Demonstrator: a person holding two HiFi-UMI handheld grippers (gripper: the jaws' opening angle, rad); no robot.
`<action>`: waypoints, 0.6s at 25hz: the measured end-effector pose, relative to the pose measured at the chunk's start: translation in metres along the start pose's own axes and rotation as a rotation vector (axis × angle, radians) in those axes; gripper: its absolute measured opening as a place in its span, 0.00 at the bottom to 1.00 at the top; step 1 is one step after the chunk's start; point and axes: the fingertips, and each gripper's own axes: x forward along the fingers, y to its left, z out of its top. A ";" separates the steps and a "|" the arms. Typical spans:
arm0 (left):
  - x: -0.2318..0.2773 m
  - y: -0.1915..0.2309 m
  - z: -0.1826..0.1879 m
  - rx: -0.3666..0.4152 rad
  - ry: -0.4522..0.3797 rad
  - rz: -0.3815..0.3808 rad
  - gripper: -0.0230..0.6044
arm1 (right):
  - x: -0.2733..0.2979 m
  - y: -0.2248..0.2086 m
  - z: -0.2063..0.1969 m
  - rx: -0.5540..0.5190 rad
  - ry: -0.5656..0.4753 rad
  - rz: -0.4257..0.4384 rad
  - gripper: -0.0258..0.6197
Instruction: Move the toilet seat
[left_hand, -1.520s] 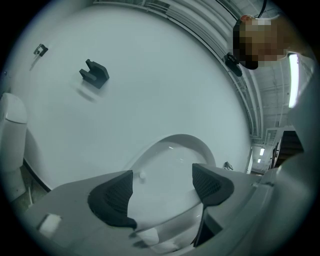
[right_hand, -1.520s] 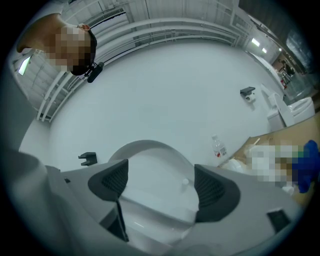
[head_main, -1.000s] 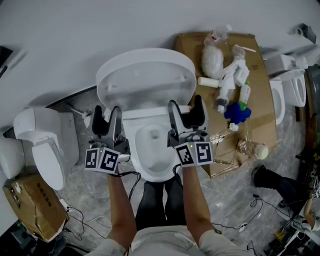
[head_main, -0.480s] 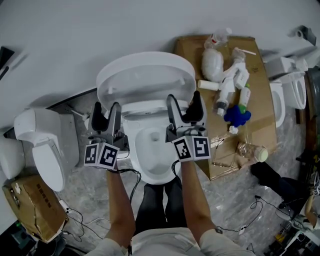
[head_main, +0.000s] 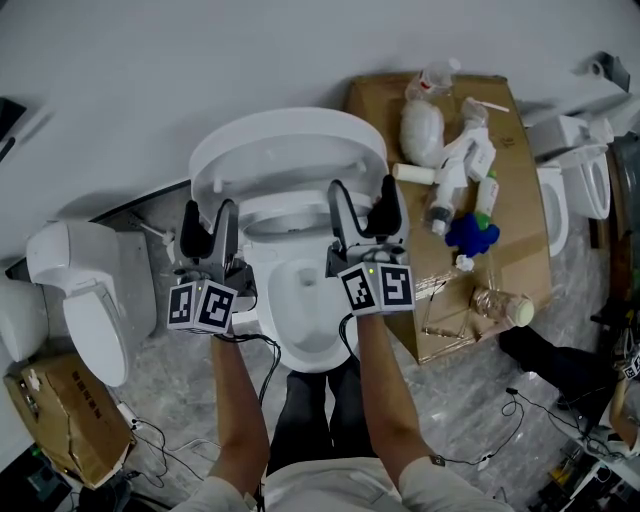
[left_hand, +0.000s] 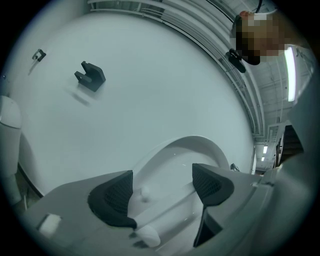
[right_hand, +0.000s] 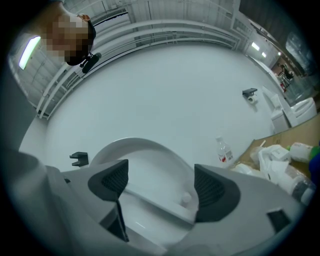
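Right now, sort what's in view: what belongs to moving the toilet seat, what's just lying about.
Job: raised toilet seat, toilet bowl, left gripper, right gripper, both open.
Lying about: cardboard sheet, clear bottle, blue object, second toilet, cardboard box.

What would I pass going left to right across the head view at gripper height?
Neighbouring white toilet → left gripper → middle toilet bowl → right gripper → cardboard sheet carrying bottles → another toilet at the right edge.
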 end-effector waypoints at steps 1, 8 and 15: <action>0.000 0.000 0.000 0.001 -0.003 0.002 0.60 | 0.001 0.000 0.000 -0.001 -0.003 0.000 0.68; 0.003 0.001 0.000 0.012 -0.012 0.025 0.60 | 0.005 -0.003 -0.001 -0.008 -0.018 -0.009 0.68; 0.003 0.001 0.001 0.025 -0.015 0.032 0.60 | 0.006 -0.002 0.000 -0.018 -0.047 -0.021 0.68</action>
